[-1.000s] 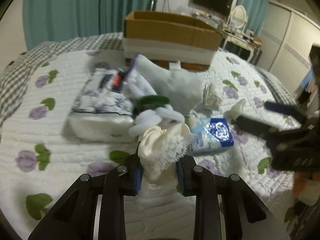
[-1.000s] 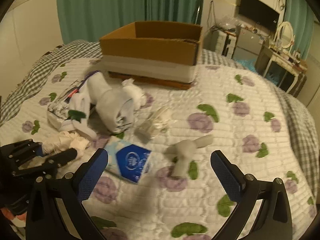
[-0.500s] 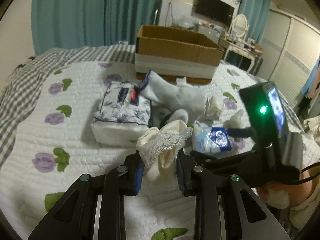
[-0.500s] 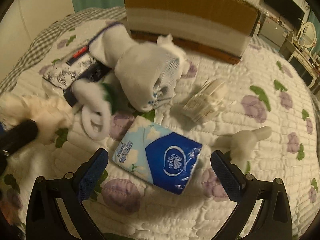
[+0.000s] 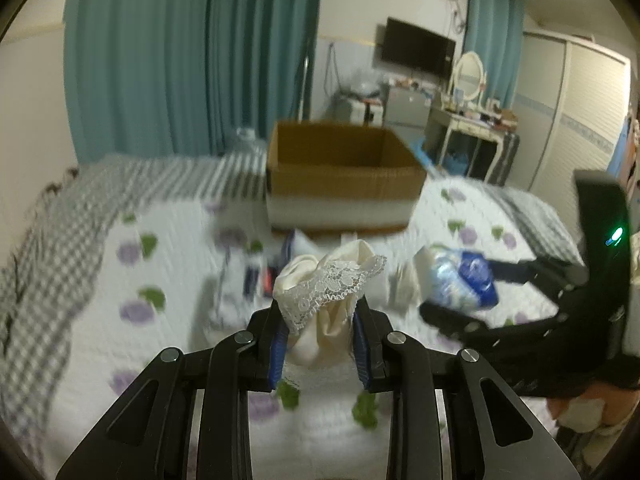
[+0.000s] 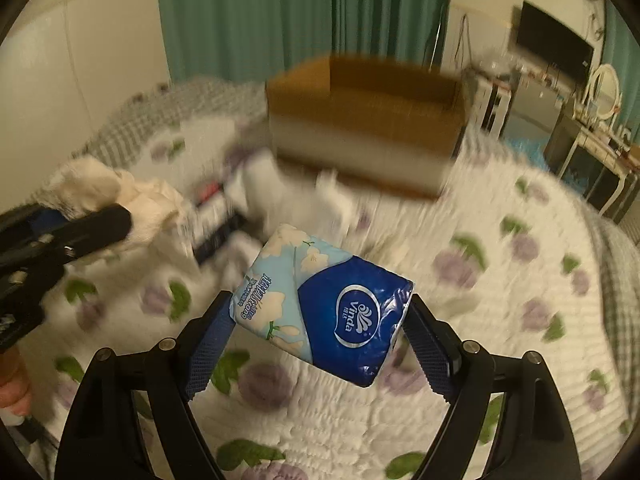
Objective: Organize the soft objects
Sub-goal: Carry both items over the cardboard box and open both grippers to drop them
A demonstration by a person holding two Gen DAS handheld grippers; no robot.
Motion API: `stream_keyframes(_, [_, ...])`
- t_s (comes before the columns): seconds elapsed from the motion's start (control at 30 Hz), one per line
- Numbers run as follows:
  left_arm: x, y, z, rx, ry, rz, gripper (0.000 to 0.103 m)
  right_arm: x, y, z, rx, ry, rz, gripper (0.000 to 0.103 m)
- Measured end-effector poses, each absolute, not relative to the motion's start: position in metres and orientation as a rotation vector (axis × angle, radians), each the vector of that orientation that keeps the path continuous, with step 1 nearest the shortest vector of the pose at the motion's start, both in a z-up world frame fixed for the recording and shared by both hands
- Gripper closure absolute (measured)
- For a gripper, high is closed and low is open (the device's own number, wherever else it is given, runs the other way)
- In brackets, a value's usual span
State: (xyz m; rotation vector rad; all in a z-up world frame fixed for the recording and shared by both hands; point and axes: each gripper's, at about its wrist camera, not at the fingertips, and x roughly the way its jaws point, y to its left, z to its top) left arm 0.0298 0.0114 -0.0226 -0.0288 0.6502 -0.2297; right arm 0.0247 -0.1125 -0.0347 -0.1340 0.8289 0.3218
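Right wrist view shows my right gripper (image 6: 320,320), spread wide over the bed half a second ago, now clamping the tissue pack (image 6: 326,304) aloft, while my left gripper (image 5: 319,336) keeps its lace-trimmed cloth (image 5: 328,292), both facing the cardboard box (image 6: 366,120).

Far beyond your bed's floral quilt (image 5: 80,340) hang teal curtains (image 5: 192,60); to the far right you have a wall television (image 5: 418,50), an oval mirror (image 5: 470,76) and a cluttered dressing table (image 5: 476,128).

Domestic bedroom: quilted bed (image 5: 172,264), curtains (image 5: 192,60), wall television (image 5: 418,53), dressing table (image 5: 474,128) with mirror (image 5: 470,76).
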Motion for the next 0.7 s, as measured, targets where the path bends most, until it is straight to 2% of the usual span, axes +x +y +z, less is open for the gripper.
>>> stream_keyframes(0.2, [0.065, 0.008, 0.022, 0.005, 0.563, -0.227, 0.076, 0.056, -0.133, 0.053, -0.12, 0.661, 0.295, 0.019])
stream_keyframes(0.33, [0.108, 0.001, 0.036, 0.051, 0.511, -0.195, 0.076, 0.1, -0.142, 0.087, -0.108, 0.613, 0.268, 0.019])
stream_keyframes(0.5, [0.173, -0.009, 0.023, 0.067, 0.51, -0.218, 0.075, 0.161, -0.15, 0.089, -0.063, 0.64, 0.254, 0.019])
stream_keyframes(0.7, [0.235, -0.02, -0.01, 0.077, 0.576, -0.228, 0.072, 0.219, -0.161, 0.062, -0.019, 0.686, 0.245, 0.019])
